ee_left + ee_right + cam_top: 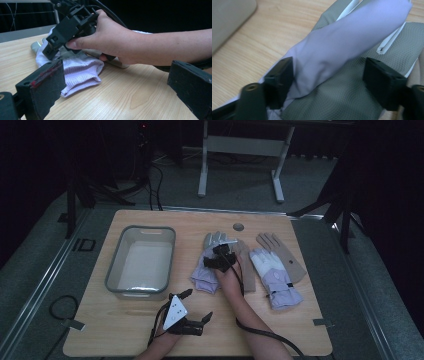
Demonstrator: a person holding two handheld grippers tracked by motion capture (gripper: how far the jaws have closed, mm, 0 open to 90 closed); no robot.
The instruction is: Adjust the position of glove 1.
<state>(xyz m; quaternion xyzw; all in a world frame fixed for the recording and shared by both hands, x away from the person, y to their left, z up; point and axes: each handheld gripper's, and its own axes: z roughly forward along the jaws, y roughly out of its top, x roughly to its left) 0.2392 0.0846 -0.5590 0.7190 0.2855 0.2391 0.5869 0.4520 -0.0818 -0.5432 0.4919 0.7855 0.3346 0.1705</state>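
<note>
A lilac and grey glove (204,279) lies at the table's middle, its knitted cuff (82,72) toward the front edge. My right gripper (220,251) is down on it, jaws apart on either side of a raised lilac fold (342,42) above the grey palm fabric (342,97). In the right gripper view (328,75) the left jaw touches the fold and the right jaw stands clear of it. My left gripper (196,305) hovers open near the front edge with nothing between its jaws (117,85), facing the hand that holds the right gripper (53,47).
A grey plastic bin (112,270) stands at the left, its corner (229,17) close to the glove. A second lilac glove (275,275) and two tan gloves (282,251) (246,270) lie to the right. A cable (270,335) trails off the front edge.
</note>
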